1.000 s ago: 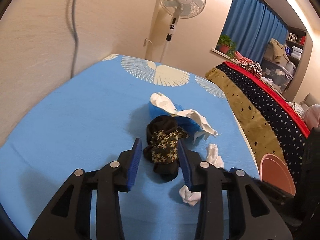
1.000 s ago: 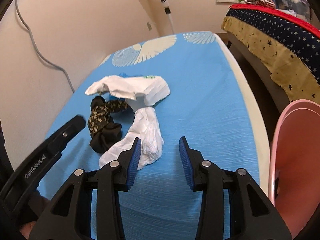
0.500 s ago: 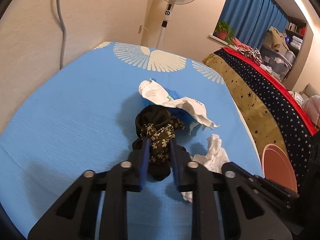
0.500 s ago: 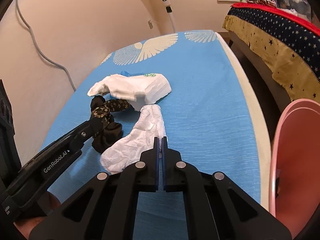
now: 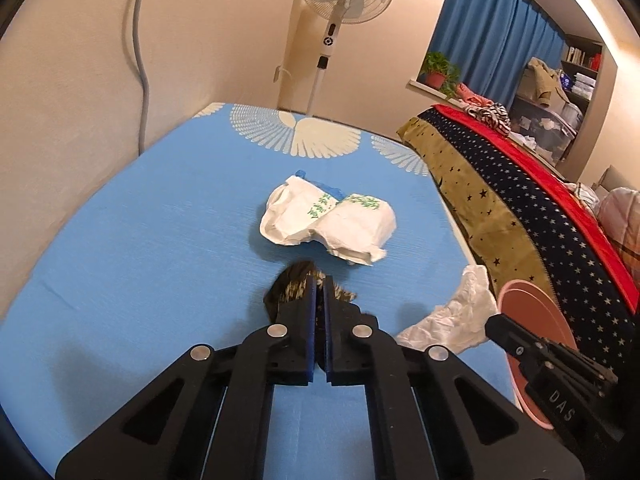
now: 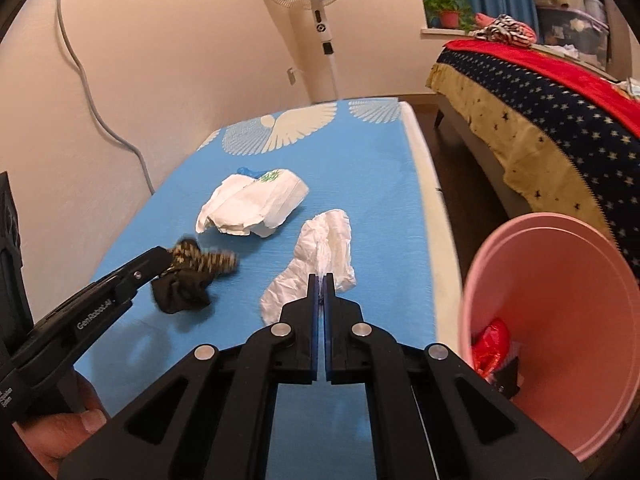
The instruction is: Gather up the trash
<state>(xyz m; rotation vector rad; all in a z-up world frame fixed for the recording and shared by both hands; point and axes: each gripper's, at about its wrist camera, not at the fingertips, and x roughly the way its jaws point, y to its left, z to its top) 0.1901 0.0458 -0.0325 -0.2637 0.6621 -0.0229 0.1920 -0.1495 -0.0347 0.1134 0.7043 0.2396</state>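
My left gripper [image 5: 319,284] is shut on a black cloth with a gold flower print [image 5: 290,286], lifted just off the blue bed sheet [image 5: 140,248]. The same cloth [image 6: 186,280] hangs from that gripper [image 6: 164,258] in the right wrist view. My right gripper [image 6: 320,280] is shut on a crumpled white tissue [image 6: 320,256], which also shows at the right in the left wrist view as a white tissue [image 5: 460,312]. A folded white diaper with green print [image 5: 328,220] lies farther up the sheet. A pink bin [image 6: 560,320] stands at the bed's right edge.
The pink bin holds red wrapping [image 6: 490,344]. A standing fan [image 5: 344,8] and a wall cable [image 5: 140,52] are behind the bed. A second bed with a star-print cover [image 5: 520,200] runs along the right. A person's hand [image 6: 56,436] holds the left gripper.
Both grippers closed, the left on the black printed cloth, the right on the white tissue. Both then rose a little, lifting their items off the sheet.
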